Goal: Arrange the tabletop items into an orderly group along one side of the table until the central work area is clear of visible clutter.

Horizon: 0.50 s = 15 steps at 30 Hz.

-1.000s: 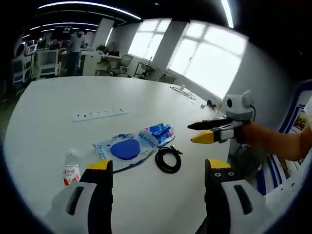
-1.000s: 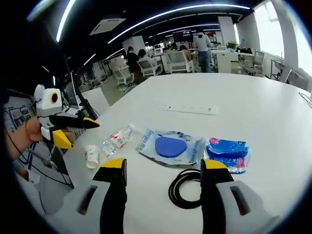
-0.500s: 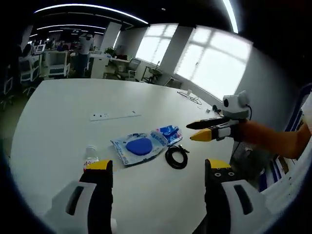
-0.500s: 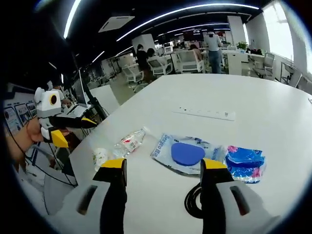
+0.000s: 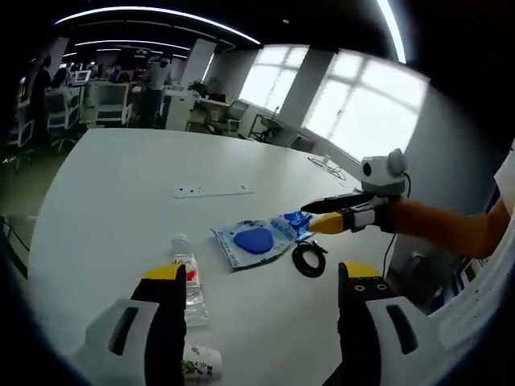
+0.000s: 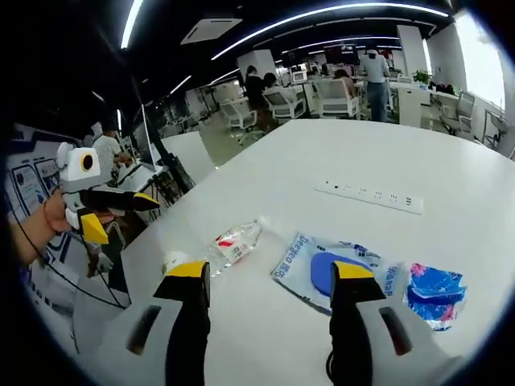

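On the white table (image 5: 113,185) lie a clear water bottle (image 5: 187,280) with a red label, a paper cup (image 5: 198,363) on its side, a pouch with a blue disc (image 5: 256,240), a blue packet (image 5: 294,222), a black cable coil (image 5: 309,259) and a white power strip (image 5: 213,190). My left gripper (image 5: 261,277) is open, hovering short of the bottle. My right gripper (image 5: 311,219) hangs over the blue packet's right end. In the right gripper view my right gripper (image 6: 271,277) is open above the bottle (image 6: 233,241), cup (image 6: 172,261) and pouch (image 6: 331,270); the left gripper (image 6: 129,217) is off the table's left edge.
The blue packet (image 6: 434,289) and power strip (image 6: 378,195) lie further right on the table (image 6: 322,153). Office desks, chairs and standing people (image 5: 157,80) fill the background. A second white desk (image 6: 185,149) stands past the table's rounded edge.
Both cameras have pulled back and swung. The bottle and cup now show in front of my left gripper, and the cable has slipped below my right gripper's view. The items lie unmoved.
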Tool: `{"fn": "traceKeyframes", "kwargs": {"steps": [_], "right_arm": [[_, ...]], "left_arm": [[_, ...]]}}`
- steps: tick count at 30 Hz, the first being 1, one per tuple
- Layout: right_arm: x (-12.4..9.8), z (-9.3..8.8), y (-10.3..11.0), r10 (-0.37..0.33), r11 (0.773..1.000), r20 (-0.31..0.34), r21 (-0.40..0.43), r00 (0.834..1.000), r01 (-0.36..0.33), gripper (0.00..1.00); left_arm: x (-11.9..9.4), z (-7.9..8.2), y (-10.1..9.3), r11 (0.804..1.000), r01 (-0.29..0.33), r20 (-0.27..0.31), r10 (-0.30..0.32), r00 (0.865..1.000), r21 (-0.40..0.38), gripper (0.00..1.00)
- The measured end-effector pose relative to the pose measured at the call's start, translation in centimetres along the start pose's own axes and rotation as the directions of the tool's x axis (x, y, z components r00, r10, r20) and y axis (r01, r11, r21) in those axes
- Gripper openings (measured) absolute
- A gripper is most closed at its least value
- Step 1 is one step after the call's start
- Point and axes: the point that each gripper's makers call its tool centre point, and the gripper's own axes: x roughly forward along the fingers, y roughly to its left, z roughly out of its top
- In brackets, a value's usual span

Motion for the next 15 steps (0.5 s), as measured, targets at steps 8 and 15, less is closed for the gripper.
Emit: {"fn": "traceKeyframes", "kwargs": {"steps": [8, 15], "right_arm": [[2.8, 0.7, 1.0, 0.043, 0.999, -0.012, -0.014, 0.999, -0.043, 0.58], [4.8, 0.5, 1.7, 0.073, 0.997, -0.038, -0.02, 0.997, -0.074, 0.58]], "left_arm": [[-0.6, -0.1, 1.4, 1.0, -0.01, 0.008, 0.01, 1.0, -0.024, 0.79], [-1.1, -0.5, 2.8, 0.999, -0.021, 0.008, 0.021, 1.0, -0.037, 0.79]]}}
